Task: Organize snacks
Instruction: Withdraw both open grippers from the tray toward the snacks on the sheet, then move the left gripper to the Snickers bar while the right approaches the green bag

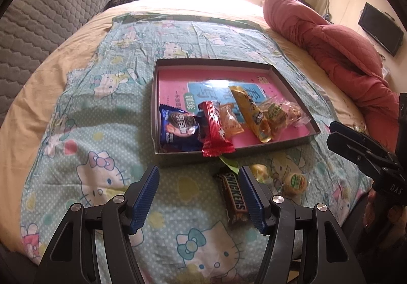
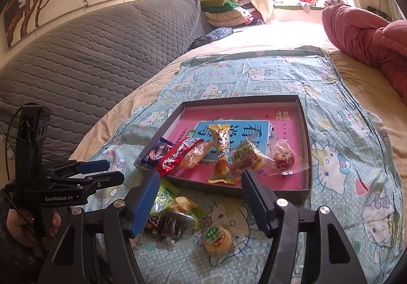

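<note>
Left gripper (image 1: 198, 197): fingers gaping wide, empty, sitting low centre. Right gripper (image 2: 199, 198): likewise wide, empty. Snickers (image 1: 232, 198) lying just below tray (image 1: 229, 154). Advice: straddle bar crosswise, closing gently, lifting into tray.

"SNICKERS" on chocolate bar (image 1: 234, 201)

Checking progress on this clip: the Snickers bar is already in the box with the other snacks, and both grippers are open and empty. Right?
Not quite. The Snickers bar still lies on the bedsheet outside the box, as the left wrist view shows. The left gripper and right gripper are indeed open and empty.
</note>
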`<state>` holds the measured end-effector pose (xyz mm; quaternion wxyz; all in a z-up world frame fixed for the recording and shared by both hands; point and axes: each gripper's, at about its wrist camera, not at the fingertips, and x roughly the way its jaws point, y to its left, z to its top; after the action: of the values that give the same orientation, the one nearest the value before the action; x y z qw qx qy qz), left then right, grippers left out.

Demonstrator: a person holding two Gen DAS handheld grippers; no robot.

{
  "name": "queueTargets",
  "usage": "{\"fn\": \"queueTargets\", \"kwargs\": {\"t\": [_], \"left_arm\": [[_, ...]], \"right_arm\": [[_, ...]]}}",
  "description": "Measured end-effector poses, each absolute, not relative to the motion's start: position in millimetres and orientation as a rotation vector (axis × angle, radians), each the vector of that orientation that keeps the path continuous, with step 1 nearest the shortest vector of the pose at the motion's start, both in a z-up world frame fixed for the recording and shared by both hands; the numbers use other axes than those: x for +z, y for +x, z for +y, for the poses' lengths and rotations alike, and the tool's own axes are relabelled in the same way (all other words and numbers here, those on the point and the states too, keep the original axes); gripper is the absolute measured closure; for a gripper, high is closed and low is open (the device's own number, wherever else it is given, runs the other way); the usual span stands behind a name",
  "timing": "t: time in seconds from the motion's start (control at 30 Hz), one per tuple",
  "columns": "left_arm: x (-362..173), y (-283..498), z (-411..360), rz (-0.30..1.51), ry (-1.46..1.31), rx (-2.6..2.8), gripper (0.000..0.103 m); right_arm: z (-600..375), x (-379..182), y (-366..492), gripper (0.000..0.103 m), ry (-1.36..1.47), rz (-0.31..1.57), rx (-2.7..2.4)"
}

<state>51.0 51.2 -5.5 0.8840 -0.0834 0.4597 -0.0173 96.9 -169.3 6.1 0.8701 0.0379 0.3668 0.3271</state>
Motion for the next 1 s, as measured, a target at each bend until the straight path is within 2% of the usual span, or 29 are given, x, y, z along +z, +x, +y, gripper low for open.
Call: {"fn": "queueTargets", "kwargs": {"t": [1.0], "left_arm": [[-39,43,26,1.080,-0.167,-0.117,0.037]], "right_arm": [[-146,-10,65,0.037,-0.094,0.860,0.762]]}}
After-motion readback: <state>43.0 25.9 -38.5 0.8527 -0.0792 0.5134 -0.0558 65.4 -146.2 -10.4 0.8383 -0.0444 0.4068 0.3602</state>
